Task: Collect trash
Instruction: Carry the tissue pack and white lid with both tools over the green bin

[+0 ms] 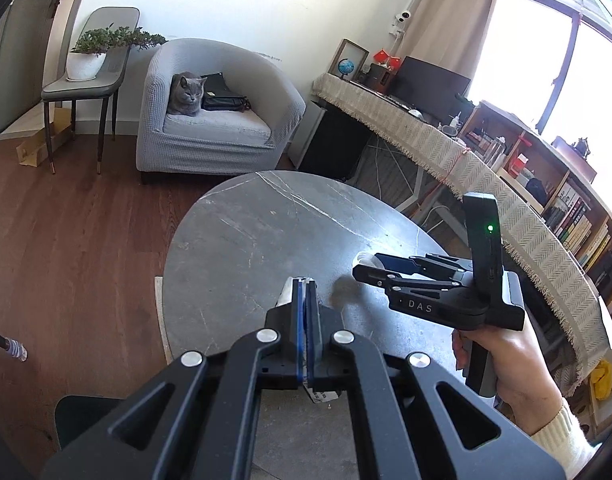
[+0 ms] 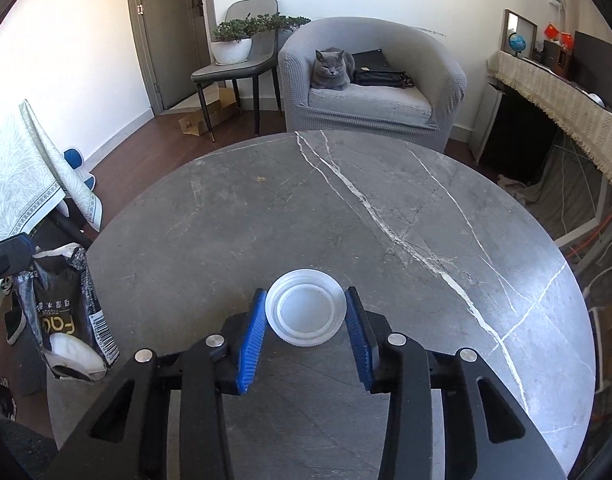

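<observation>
- On the round grey marble surface, a white plastic lid sits between the blue pads of my right tool, which touch its rim on both sides; I judge it gripped.
- My left tool is clamped shut on a thin edge of a black tissue wrapper, which hangs off the surface's left edge in the right wrist view.
- Across the room, a grey cat rests on a grey armchair, well apart from my work.
- Step in hand, as I judge it: picking up the lid as trash.
- Next move, I think: lift the lid clear without letting it slip, then carry it to the wrapper or a bin; no bin shows.
</observation>
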`<state>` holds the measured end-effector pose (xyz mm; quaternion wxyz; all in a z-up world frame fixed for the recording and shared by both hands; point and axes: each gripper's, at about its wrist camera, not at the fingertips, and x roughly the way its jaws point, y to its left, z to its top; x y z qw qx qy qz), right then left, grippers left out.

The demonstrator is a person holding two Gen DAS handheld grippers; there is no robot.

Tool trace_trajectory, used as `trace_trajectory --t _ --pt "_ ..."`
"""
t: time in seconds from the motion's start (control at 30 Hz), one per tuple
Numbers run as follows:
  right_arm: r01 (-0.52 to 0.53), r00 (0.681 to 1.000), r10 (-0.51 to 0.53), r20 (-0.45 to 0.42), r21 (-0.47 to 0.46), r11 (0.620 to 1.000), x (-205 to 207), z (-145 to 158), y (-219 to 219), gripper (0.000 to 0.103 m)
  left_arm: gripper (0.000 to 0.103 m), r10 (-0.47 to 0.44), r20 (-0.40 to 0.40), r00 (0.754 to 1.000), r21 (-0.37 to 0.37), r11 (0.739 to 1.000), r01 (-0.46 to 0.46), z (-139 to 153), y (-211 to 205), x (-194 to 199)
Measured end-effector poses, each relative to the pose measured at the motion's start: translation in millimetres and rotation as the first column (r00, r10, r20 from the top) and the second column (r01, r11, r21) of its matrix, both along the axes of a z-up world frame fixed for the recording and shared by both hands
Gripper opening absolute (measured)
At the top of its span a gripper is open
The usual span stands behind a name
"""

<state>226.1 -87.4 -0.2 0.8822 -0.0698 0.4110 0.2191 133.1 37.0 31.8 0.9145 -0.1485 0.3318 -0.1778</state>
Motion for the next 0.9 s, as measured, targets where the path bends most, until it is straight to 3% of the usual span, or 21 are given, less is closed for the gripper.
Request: trace_trajectory --t 0.43,0.9 --pt "-0.104 0.995 0.104 0.005 0.072 0.992 -45 21 30 0.040 0.002 0.086 0.033 0.996 -0.002 0.996 -0.086 15 35 -44" --pt "-0.212 0.977 0.211 0.025 0.110 0.971 -92 26 86 0.040 0.002 0.165 0.011 0.986 0.074 0.983 -0.166 4 78 -94"
